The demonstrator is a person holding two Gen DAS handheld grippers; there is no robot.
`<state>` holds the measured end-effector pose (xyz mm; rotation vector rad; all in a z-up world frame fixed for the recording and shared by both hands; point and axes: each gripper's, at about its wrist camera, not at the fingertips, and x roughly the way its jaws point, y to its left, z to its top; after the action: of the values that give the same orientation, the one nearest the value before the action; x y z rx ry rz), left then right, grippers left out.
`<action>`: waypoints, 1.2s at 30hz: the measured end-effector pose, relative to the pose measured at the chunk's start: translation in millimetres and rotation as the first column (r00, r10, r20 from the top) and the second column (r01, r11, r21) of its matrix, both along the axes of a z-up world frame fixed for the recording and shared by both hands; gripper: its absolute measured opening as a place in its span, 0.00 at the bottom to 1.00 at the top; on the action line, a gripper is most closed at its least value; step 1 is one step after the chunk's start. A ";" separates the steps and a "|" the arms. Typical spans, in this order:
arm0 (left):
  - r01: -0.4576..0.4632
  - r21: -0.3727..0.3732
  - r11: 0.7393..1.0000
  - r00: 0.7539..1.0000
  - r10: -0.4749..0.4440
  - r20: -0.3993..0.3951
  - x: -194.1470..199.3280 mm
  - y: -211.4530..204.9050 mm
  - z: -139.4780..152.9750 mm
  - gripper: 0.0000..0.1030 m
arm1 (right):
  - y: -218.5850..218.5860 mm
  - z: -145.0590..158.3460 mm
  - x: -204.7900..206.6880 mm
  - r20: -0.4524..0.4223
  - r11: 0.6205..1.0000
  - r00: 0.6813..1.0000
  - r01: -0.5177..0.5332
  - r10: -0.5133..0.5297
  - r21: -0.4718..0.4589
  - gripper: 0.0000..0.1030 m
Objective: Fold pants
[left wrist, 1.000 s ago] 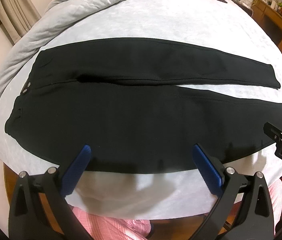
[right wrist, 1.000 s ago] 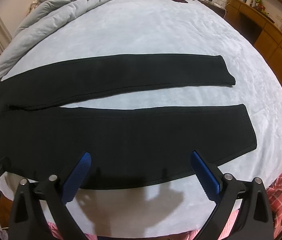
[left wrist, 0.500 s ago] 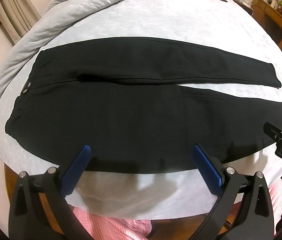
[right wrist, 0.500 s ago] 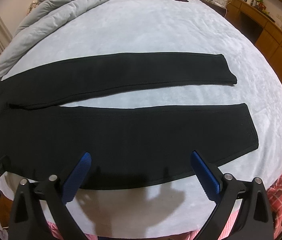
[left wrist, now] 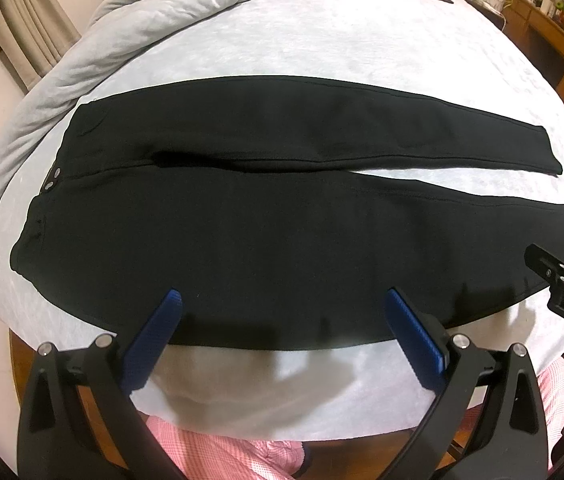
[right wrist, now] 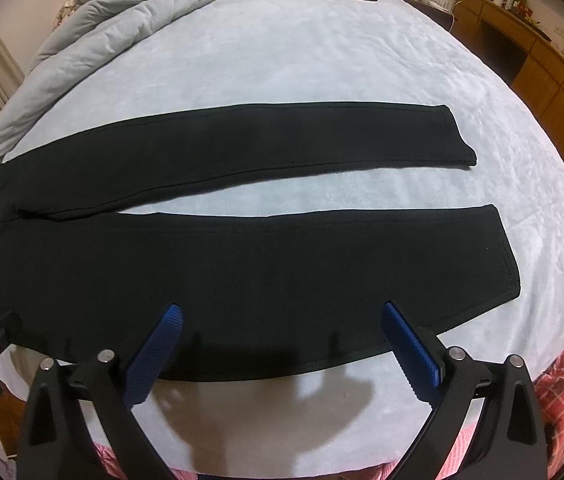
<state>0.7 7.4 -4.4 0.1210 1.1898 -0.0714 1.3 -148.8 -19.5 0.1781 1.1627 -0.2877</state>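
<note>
While both tools are hovering short of the cloth, I am logging the scene from my left across to my right. Grey quilt (left wrist: 121,40): lying bunched along the far left of the bed (left wrist: 362,32), pushed aside, I judge, to leave working room. Black pants (left wrist: 282,240): lying flat and unfolded on the bed, waistband (left wrist: 47,184) pointing left with its metal snaps showing, both legs running rightward and parting slightly, so that one leg can be laid over the other. Left gripper (left wrist: 282,332): I am holding it over the near edge of the seat and thigh, jaws standing wide apart, gripping nothing, lined up, as I read it, to pinch that near hem. Right gripper (right wrist: 279,340): I am holding it over the near edge of the lower leg, short of the cuff (right wrist: 498,252), jaws likewise spread and empty. Spacing the two along one edge should be letting me lift the near leg evenly. Wooden desk (right wrist: 522,28): standing far right, uninvolved.
</note>
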 end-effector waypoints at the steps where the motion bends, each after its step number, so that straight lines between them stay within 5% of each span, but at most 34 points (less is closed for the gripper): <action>1: 0.000 0.000 1.000 1.000 0.000 0.000 0.3 0.2 0.1 0.97 | 0.0 0.0 0.1 0.000 1.000 1.000 0.000 0.000 0.000 0.96; 29: 0.007 0.013 1.000 1.000 -0.007 -0.005 6.5 -0.5 0.4 0.97 | -7.3 -4.6 4.8 0.005 1.000 1.000 -0.018 0.018 0.024 0.96; 36: 0.013 0.007 1.000 1.000 -0.013 -0.002 32.7 -11.0 0.9 0.97 | -91.0 1.0 31.8 0.021 0.997 0.999 0.038 -0.039 0.073 0.96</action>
<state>33.4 -3.6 -3.5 0.1354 1.1916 -0.0789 33.2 -239.8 -18.4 0.2676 1.1494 -0.2768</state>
